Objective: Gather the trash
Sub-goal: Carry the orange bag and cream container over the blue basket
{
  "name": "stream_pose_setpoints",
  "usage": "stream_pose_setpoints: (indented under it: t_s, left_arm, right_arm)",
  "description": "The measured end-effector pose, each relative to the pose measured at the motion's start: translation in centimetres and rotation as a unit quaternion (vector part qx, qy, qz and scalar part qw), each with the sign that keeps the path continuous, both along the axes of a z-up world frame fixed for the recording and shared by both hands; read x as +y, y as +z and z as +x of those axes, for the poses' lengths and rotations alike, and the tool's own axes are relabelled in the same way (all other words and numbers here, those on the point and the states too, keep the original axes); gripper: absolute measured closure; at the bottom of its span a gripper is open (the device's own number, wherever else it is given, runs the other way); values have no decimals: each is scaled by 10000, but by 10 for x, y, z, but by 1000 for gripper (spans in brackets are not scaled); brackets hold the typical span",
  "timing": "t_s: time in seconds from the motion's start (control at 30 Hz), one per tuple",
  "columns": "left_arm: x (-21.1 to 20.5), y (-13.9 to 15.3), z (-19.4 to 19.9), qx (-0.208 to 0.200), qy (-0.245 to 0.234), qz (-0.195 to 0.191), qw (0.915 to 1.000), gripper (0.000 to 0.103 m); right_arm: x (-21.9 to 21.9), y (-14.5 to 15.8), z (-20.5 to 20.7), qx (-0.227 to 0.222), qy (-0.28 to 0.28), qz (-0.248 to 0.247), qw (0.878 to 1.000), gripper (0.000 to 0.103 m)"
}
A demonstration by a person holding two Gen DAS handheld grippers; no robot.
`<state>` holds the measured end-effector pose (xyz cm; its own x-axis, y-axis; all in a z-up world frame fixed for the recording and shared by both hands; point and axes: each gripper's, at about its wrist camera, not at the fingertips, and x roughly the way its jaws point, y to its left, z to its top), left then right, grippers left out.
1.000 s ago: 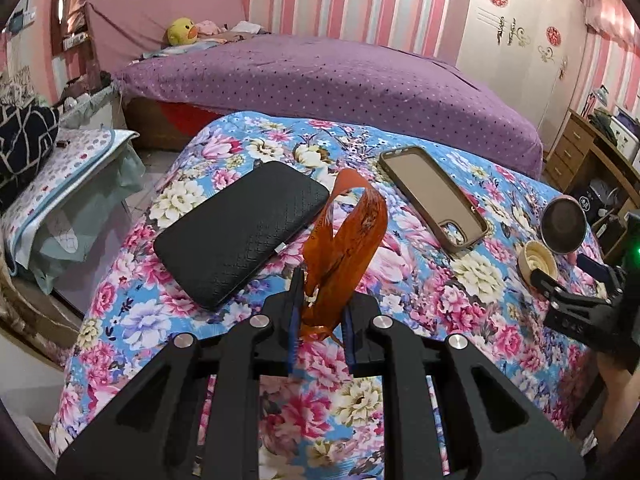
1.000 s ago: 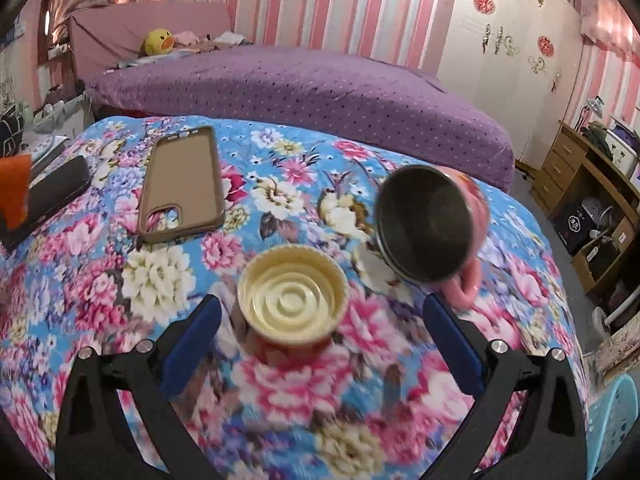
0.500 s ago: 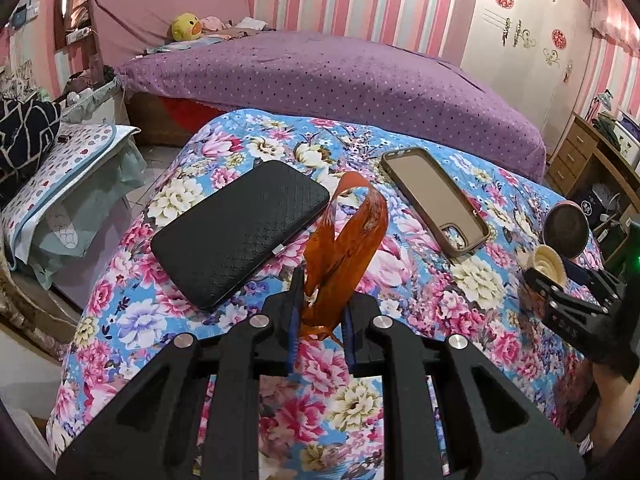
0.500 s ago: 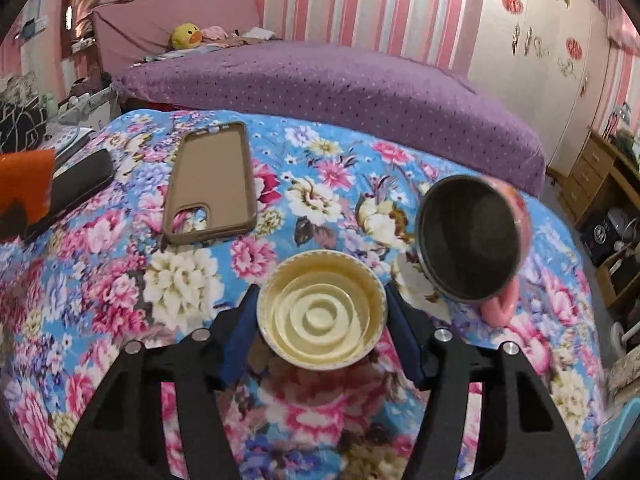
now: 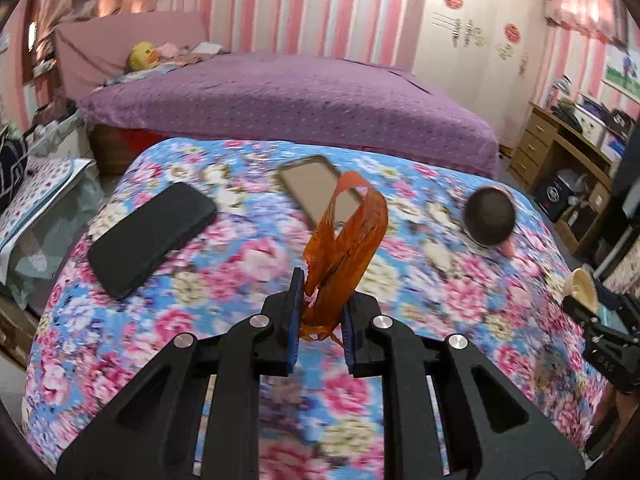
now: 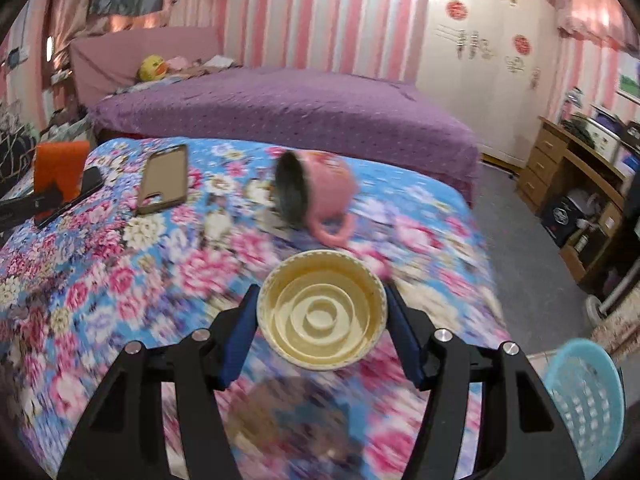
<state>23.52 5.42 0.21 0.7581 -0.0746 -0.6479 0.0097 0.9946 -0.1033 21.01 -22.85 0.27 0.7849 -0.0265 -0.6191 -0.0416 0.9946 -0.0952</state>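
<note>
My left gripper (image 5: 319, 300) is shut on an orange plastic wrapper (image 5: 346, 236), which stands up in a loop above the floral cloth (image 5: 208, 288). In the right wrist view my right gripper (image 6: 322, 316) is shut on a cream paper cup (image 6: 322, 314), open mouth towards the camera, lifted off the cloth. That cup (image 5: 582, 286) also shows at the right edge of the left wrist view. The wrapper (image 6: 60, 170) appears at the far left of the right wrist view.
A black wallet (image 5: 152, 238), a brown phone case (image 5: 316, 184) and a tipped pink mug (image 6: 316, 190) lie on the floral cloth. A light blue basket (image 6: 584, 400) stands on the floor at lower right. A purple bed (image 5: 288, 104) lies behind, a wooden desk (image 5: 568, 152) to the right.
The right gripper closed on the paper cup and lifted it back and to the right, away from the mug. The left gripper drew back with the wrapper, so the table items look farther off.
</note>
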Motion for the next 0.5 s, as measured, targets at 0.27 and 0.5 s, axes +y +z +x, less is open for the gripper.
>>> stream_pose_setpoints:
  t_s: [0.27,0.5]
  left_arm:
    - [-51,0,-13,-68,-410,96,9991,87]
    - [-70,-4,-20,-104,-423,203,9988,87]
  right_arm:
    - [-54,-1,-34,-250,-464,235,9983,42]
    - [-75,-8,-33,-280,-506,423,9974,42]
